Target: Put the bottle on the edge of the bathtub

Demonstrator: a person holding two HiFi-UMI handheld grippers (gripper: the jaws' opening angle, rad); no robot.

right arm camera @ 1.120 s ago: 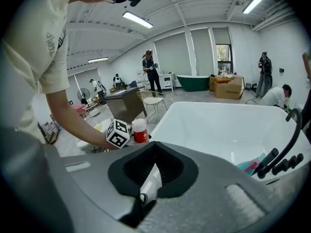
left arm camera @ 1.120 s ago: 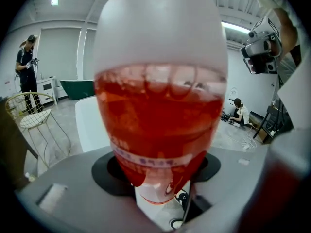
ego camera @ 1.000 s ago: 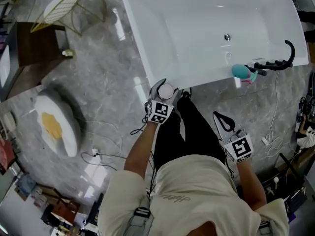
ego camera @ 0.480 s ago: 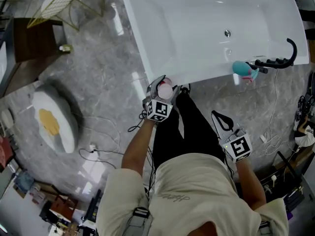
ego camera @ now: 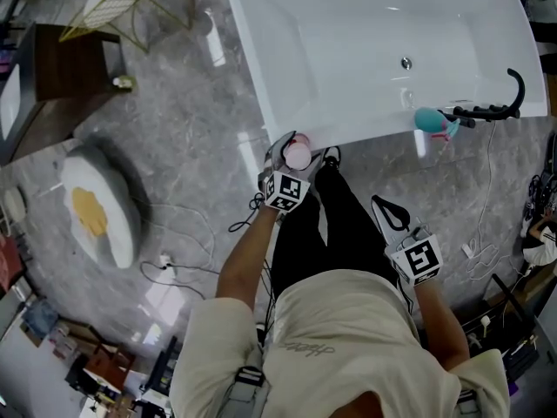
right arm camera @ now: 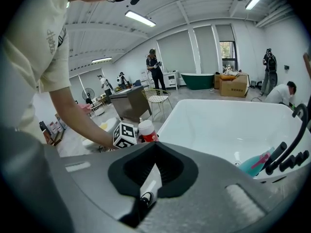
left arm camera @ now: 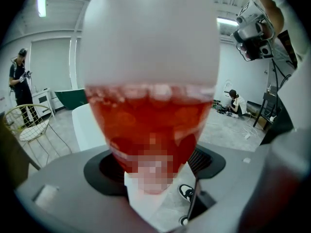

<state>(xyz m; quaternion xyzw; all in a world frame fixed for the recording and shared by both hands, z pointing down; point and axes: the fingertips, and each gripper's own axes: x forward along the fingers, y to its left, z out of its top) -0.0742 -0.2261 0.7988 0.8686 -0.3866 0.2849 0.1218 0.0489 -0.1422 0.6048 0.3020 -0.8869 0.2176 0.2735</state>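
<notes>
A bottle (ego camera: pixel 298 156) with red contents and a white cap stands upright at the near left corner of the white bathtub's rim (ego camera: pixel 261 103). My left gripper (ego camera: pixel 294 146) is around it, its jaws opening, and the bottle is still between them. In the left gripper view the bottle (left arm camera: pixel 150 106) fills the middle, with the white rim (left arm camera: pixel 90 125) behind and below it. My right gripper (ego camera: pixel 393 216) hangs by the person's right leg, shut and empty. From the right gripper view I see the bottle (right arm camera: pixel 146 130) beside the left gripper's marker cube.
A teal object (ego camera: pixel 428 122) and a black hand shower (ego camera: pixel 496 110) sit on the tub's near right rim. On the grey floor are an egg-shaped cushion (ego camera: pixel 96 212), loose cables (ego camera: pixel 187 259), a wire chair (ego camera: pixel 113 3) and a dark table (ego camera: pixel 61 77). People stand in the background.
The left gripper and the bottle have edged slightly up and right against the tub's corner. The right gripper has barely moved.
</notes>
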